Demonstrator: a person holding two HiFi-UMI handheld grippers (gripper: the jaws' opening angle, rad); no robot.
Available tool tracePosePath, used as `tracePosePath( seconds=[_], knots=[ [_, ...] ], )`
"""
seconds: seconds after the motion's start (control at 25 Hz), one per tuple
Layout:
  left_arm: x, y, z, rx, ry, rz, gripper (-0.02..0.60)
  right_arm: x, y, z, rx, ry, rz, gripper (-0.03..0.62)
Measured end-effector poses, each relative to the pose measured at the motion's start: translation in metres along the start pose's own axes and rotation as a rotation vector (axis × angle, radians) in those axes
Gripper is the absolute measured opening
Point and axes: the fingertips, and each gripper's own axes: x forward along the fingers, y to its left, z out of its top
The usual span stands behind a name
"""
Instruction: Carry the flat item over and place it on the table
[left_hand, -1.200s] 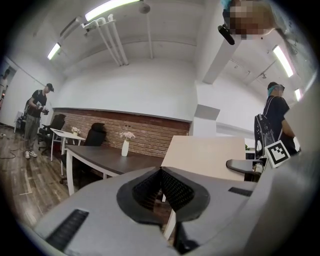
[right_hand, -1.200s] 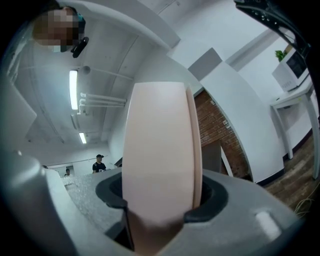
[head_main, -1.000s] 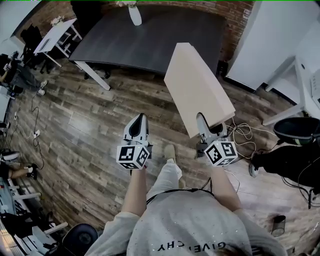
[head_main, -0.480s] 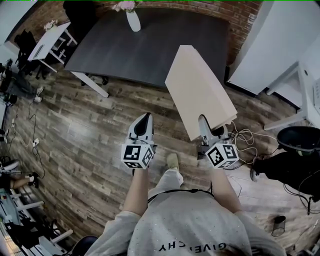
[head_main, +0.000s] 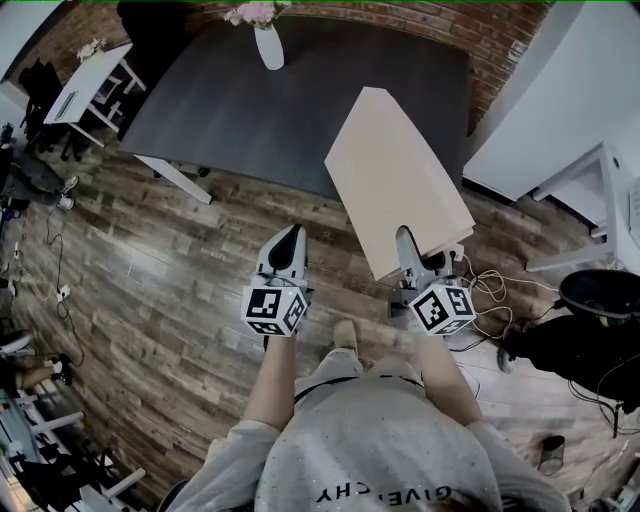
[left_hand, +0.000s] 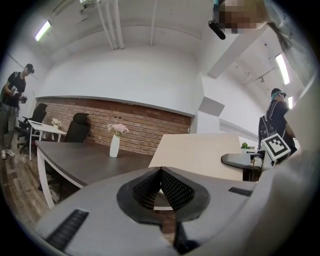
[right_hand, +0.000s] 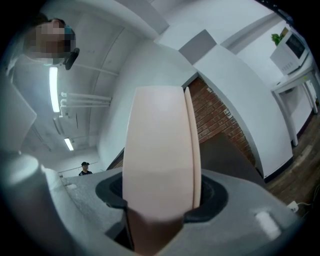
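A flat pale beige board (head_main: 395, 180) is held up in the air, its far end over the near edge of the dark grey table (head_main: 260, 100). My right gripper (head_main: 412, 250) is shut on the board's near edge; in the right gripper view the board (right_hand: 160, 155) fills the gap between the jaws. My left gripper (head_main: 287, 240) hangs to the left of the board over the wooden floor, shut and holding nothing; its jaws meet at the tip (left_hand: 160, 171). The board (left_hand: 200, 155) also shows at the right of the left gripper view.
A white vase with flowers (head_main: 268, 42) stands at the table's far side. A small white table (head_main: 90, 70) and chairs are at the far left. White furniture (head_main: 600, 190) and cables (head_main: 480, 275) lie to the right. People stand in the room (left_hand: 12, 110).
The person has walked closer to the dark table, which now sits larger and nearer in the head view. Both grippers keep the same pose, the board still gripped.
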Motion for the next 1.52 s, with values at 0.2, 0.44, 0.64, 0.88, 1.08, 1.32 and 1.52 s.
tracePosePath(
  seconds=[0.2, 0.44, 0.64, 0.88, 1.08, 1.32, 1.52],
  knots=[
    [0.018, 0.014, -0.001, -0.021, -0.007, 0.007, -0.002, 0.026, -0.008, -0.004, 0.096, -0.011, -0.023, 0.27],
    [0.045, 0.019, -0.001, -0.016, -0.002, -0.007, -0.002, 0.056, -0.028, 0.0, 0.172, -0.019, -0.059, 0.27],
    [0.072, 0.026, -0.001, -0.017, 0.009, -0.007, -0.002, 0.08, -0.045, 0.005, 0.219, -0.023, -0.068, 0.27],
    [0.118, 0.028, 0.003, -0.021, 0.012, -0.019, -0.002, 0.116, -0.064, 0.015, 0.233, -0.002, -0.051, 0.273],
    [0.148, 0.028, 0.0, -0.021, 0.023, -0.03, -0.002, 0.141, -0.082, 0.02, 0.256, 0.019, -0.054, 0.276],
    [0.175, 0.03, 0.002, -0.02, 0.023, -0.033, -0.002, 0.161, -0.109, 0.023, 0.256, 0.044, -0.109, 0.288],
    [0.19, 0.032, 0.001, -0.025, 0.028, -0.034, -0.002, 0.17, -0.135, 0.024, 0.271, 0.05, -0.176, 0.318]
  ],
)
